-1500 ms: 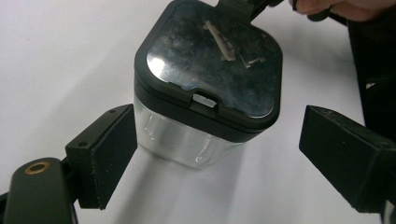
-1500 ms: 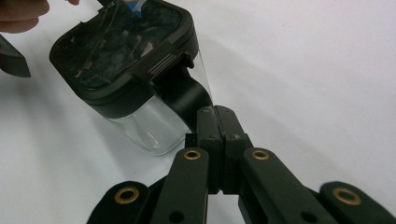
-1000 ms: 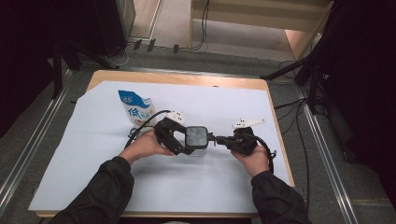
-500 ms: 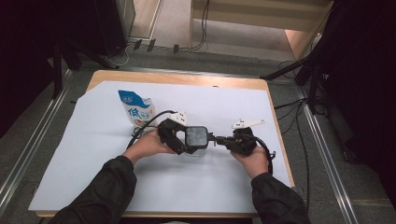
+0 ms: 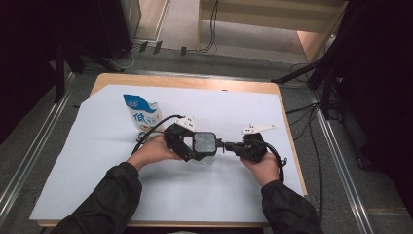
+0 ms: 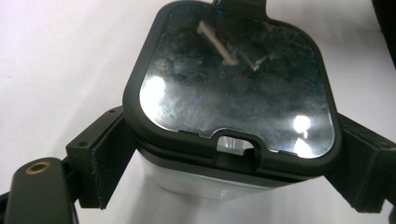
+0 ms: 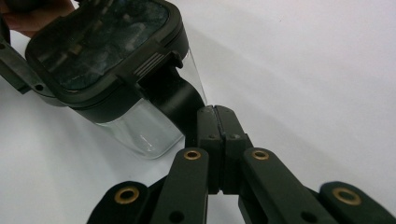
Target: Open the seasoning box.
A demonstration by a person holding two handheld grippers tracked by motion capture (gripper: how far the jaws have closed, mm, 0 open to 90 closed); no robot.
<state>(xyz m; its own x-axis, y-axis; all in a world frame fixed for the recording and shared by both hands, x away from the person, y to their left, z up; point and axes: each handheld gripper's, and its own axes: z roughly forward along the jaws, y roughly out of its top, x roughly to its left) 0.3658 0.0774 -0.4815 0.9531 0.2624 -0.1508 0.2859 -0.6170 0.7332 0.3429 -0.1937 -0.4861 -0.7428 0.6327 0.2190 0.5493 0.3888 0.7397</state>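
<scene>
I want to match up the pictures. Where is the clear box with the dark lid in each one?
High view: the clear box sits mid-table between the two grippers.
Left gripper view: it sits in the centre, lid up, between the black jaws.
Right gripper view: it is upper left, its dark flap by the closed jaws.
Shared landmark: the white sheet under it.

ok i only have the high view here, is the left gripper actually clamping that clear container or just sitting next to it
Observer: Clamping. In the left gripper view its pads press on both sides of the clear container, just under the dark lid.
Operator: and the right one, what's it on
Observer: The right gripper has its jaws shut together at a dark latch flap hanging from the lid's edge.
Operator: is that flap up or down
Observer: Down, lying against the container's clear wall.
</scene>
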